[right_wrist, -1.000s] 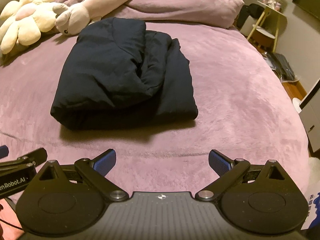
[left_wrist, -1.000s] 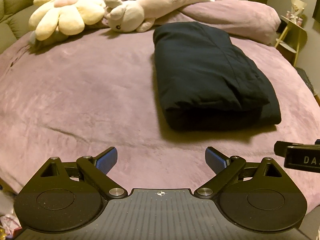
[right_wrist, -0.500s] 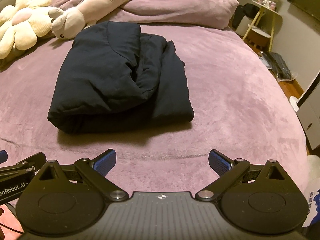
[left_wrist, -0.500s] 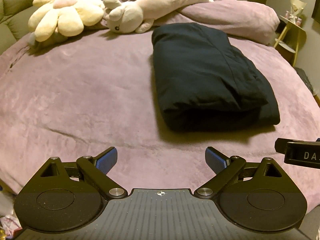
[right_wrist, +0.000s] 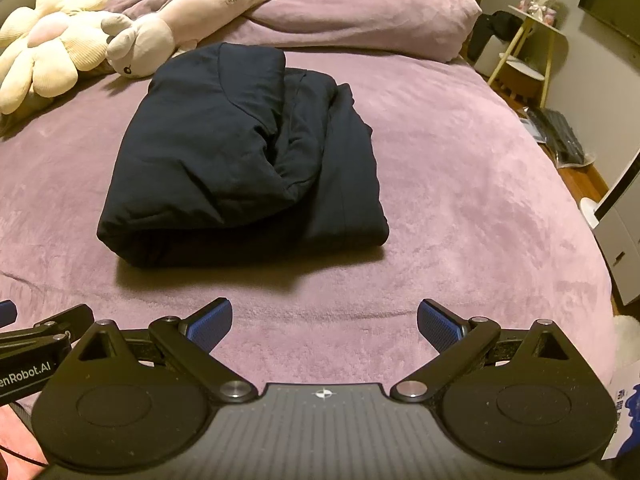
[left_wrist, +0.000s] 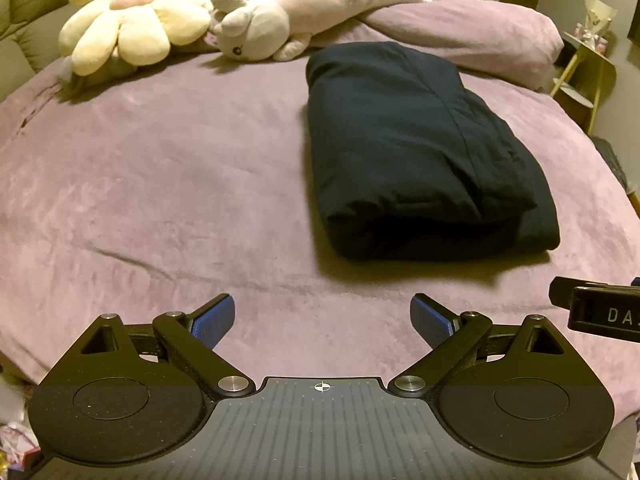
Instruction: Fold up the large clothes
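The left gripper [left_wrist: 323, 322] and the right gripper [right_wrist: 325, 326] hover side by side over the near edge of a bed, each with its blue-padded fingers spread wide and nothing between them. Neither touches the dark navy garment [right_wrist: 244, 164], a padded piece of clothing that lies folded into a thick rectangular bundle on the purple plush bedspread [left_wrist: 160, 184], well apart from both tools. In the left wrist view the bundle [left_wrist: 420, 152] sits to the right of the bed's middle, its long side running from the near half toward the head of the bed; in the right wrist view it lies left of centre, an upper flap doubled over the lower layers with a loose fold along its right side. A black part of the right gripper shows at the right edge of the left view, and part of the left gripper at the lower left of the right view. At the head of the bed a cream flower-shaped cushion [left_wrist: 132, 20] occupies the far left corner, a long pale plush animal [right_wrist: 200, 12] stretches beside it just beyond the garment's far end, and a bunched purple duvet [right_wrist: 360, 16] fills the far right. A yellow-legged side table [right_wrist: 528, 52] stands off the bed's right side.
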A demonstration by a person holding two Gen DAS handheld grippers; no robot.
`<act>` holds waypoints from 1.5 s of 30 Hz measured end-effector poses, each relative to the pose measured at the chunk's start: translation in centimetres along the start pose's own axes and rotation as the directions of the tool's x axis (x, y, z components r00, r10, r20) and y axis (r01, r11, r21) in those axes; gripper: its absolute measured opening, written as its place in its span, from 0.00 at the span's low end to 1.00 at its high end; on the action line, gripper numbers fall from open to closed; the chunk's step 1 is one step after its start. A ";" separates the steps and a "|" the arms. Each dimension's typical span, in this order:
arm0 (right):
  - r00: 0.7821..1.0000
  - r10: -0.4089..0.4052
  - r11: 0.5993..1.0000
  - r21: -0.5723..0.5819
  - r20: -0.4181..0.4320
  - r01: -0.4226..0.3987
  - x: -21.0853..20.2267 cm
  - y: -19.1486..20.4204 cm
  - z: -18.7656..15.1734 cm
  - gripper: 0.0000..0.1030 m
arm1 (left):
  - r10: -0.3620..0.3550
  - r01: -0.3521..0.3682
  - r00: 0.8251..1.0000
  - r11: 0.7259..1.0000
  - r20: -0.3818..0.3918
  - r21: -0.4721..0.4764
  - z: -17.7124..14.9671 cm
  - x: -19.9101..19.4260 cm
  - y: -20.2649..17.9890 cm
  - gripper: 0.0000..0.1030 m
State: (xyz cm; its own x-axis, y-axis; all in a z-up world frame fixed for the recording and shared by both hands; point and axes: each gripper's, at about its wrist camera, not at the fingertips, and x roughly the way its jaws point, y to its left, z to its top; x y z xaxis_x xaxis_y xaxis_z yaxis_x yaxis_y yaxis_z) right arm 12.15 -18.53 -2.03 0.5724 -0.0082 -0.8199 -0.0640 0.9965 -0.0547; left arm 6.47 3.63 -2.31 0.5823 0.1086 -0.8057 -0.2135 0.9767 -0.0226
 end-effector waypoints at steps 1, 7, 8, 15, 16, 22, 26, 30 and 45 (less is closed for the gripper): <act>1.000 -0.001 1.000 0.000 0.001 0.001 0.0 0.0 0.0 0.96 | 0.000 0.000 1.000 1.000 -0.001 0.000 0.0 0.0 0.0 0.95; 1.000 -0.006 1.000 -0.001 0.009 0.006 -0.1 0.0 0.0 0.96 | 0.002 -0.002 1.000 1.000 -0.004 0.001 -0.1 0.0 -0.2 0.95; 1.000 -0.005 1.000 -0.001 0.009 0.005 -0.1 0.0 0.0 0.96 | 0.002 -0.002 1.000 1.000 -0.005 0.000 -0.1 0.0 -0.3 0.95; 1.000 -0.004 1.000 -0.002 0.015 0.004 -0.1 -0.1 0.0 0.96 | -0.001 0.001 1.000 1.000 -0.007 -0.002 -0.2 0.0 -0.3 0.95; 1.000 -0.003 1.000 -0.002 0.016 0.003 -0.1 -0.1 0.0 0.96 | -0.001 0.001 1.000 1.000 -0.006 -0.001 -0.2 0.0 -0.3 0.95; 1.000 -0.002 1.000 -0.003 0.018 0.002 -0.2 -0.2 0.0 0.96 | 0.006 -0.006 1.000 1.000 -0.006 0.003 -0.2 0.0 -0.5 0.95; 1.000 -0.003 1.000 -0.003 0.017 0.003 -0.2 -0.2 0.0 0.96 | -0.005 0.005 1.000 1.000 -0.009 0.001 -0.2 0.0 -0.5 0.95; 1.000 -0.001 1.000 -0.001 0.020 0.001 -0.2 -0.3 0.1 0.96 | -0.007 0.007 1.000 1.000 -0.008 -0.002 -0.1 0.0 -0.4 0.95; 1.000 0.001 1.000 0.000 0.026 -0.001 -0.3 -0.6 0.1 0.96 | 0.017 -0.017 1.000 1.000 0.013 0.017 -0.1 -0.3 -1.1 0.95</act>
State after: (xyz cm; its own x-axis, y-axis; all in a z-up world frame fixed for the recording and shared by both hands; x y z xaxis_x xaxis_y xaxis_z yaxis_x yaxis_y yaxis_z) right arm 12.07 -19.11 -1.73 0.5938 -0.0053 -0.8046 -0.0647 0.9964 -0.0543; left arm 6.39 2.54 -2.10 0.5885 0.1277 -0.7983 -0.2098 0.9777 0.0018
